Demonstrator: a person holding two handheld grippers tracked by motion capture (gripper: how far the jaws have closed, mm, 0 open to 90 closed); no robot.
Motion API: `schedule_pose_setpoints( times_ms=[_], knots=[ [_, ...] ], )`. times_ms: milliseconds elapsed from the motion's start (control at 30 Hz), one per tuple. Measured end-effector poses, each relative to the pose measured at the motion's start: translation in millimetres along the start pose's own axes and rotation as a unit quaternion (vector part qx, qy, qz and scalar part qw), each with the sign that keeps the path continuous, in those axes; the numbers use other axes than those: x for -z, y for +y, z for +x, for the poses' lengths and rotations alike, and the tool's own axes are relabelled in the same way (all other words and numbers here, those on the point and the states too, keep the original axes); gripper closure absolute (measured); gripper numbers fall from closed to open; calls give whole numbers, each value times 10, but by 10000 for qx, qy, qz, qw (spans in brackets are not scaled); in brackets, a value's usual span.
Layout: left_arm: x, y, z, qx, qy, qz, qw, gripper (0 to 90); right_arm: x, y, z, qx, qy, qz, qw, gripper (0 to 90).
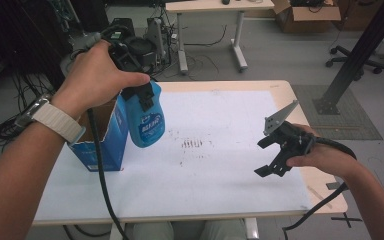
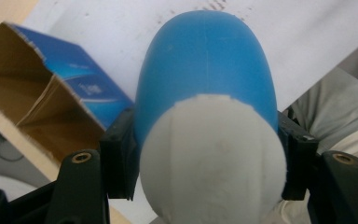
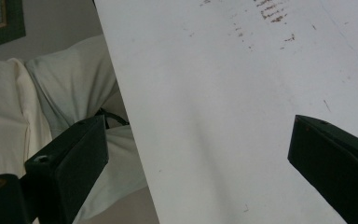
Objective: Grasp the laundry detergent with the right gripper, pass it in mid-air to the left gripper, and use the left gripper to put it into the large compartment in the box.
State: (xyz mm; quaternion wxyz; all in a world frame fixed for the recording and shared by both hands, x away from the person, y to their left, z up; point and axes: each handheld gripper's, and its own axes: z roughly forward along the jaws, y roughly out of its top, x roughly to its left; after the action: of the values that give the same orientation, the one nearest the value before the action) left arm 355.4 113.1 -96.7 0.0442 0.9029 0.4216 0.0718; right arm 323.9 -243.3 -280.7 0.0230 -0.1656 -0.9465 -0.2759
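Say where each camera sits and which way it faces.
High view: above the person's side, looking forward and down on the table; forearms, both grippers.
Left gripper view: on the left gripper, shut on the blue bottle; carton beside.
Right gripper view: on the open right gripper, over the table's sheet.
Shared: bottle, carton.

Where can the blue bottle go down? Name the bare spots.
Bare white sheet lies between the open blue cardboard box and the right gripper, plus the far middle. The left edge is crowded: the box and the left gripper holding the blue plastic bottle.
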Motion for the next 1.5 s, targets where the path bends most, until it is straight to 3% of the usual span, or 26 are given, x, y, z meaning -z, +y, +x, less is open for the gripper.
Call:
schedule_pose_setpoints(
  times_ms=[167,300,400,567,767,933,1067,1267,1500],
  knots=[
    [55,-35,147,434,41,-11,9990,378,23,-16,-35,1,-80,48,10000,43],
    [118,-64,221,631,139,-42,9979,378,9,-33,-46,-16,-115,128,9999,43],
    [172,-92,284,916,144,-129,9956,378,-16,-60,-59,-37,-123,194,9997,43],
    [267,-134,422,1199,240,-65,9925,378,-2,-79,-76,-53,-181,184,9997,44],
    [292,-197,594,1577,328,24,9869,379,46,-91,-105,-114,-266,121,9995,44],
    [250,-279,761,1941,334,39,9804,379,42,-106,-135,-131,-300,101,9994,44],
    [229,-356,879,2149,456,1,9756,379,40,-110,-147,-143,-318,111,9993,44],
    [211,-448,1031,2538,579,-63,9655,379,32,-101,-180,-147,-349,103,9992,44],
    [181,-500,1164,2835,782,-186,9556,379,16,-94,-203,-187,-360,83,9991,44]
  ],
)
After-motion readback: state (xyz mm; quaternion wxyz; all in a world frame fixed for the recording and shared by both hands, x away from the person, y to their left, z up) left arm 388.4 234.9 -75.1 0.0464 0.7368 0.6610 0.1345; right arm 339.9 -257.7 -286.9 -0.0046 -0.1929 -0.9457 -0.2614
